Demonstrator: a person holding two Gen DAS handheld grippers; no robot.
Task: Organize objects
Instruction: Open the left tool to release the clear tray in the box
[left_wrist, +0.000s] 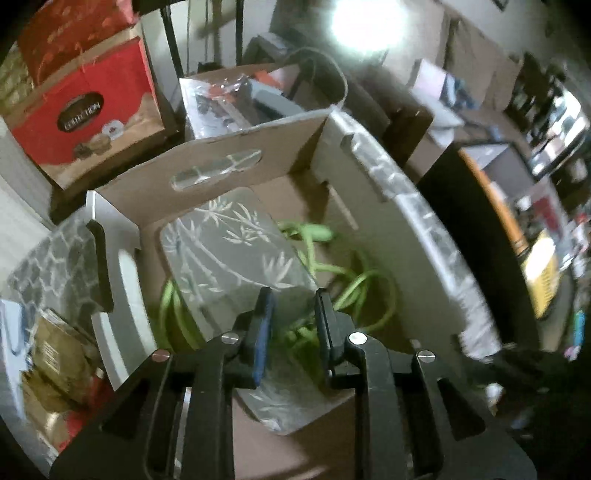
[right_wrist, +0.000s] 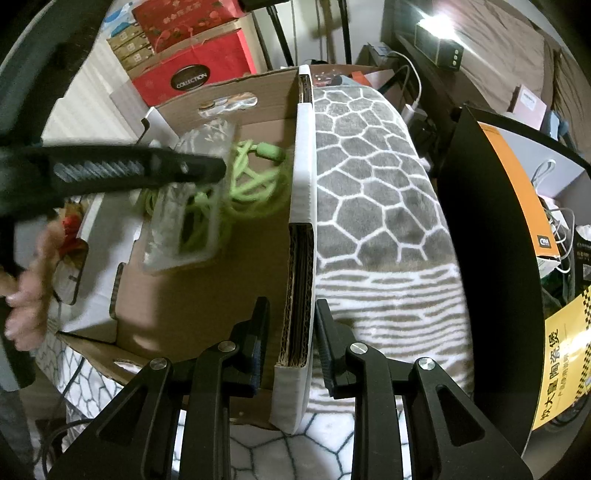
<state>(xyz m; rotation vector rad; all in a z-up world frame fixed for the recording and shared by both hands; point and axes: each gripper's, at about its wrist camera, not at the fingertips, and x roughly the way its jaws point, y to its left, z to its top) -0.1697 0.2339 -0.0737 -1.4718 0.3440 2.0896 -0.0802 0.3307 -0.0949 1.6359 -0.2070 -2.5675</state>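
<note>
An open cardboard box (left_wrist: 221, 155) (right_wrist: 184, 306) stands on a patterned blanket. My left gripper (left_wrist: 293, 317) (right_wrist: 218, 170) reaches down into it, shut on a clear plastic package (left_wrist: 229, 251) (right_wrist: 177, 229) printed with white bamboo leaves. A bright green cable (left_wrist: 354, 291) (right_wrist: 258, 177) sits partly inside the package and loops out over the box floor. My right gripper (right_wrist: 291, 321) straddles the box's thick right wall (right_wrist: 301, 184), one finger inside and one outside, shut on it. The right gripper is out of the left wrist view.
Red gift boxes (left_wrist: 85, 103) (right_wrist: 195, 66) are stacked behind the box, beside a second carton of items (left_wrist: 240, 96). A grey blanket with white honeycomb lines (right_wrist: 369, 177) lies to the right. A tall black and orange carton (right_wrist: 491, 258) stands further right. A person's hand (right_wrist: 26, 295) is at far left.
</note>
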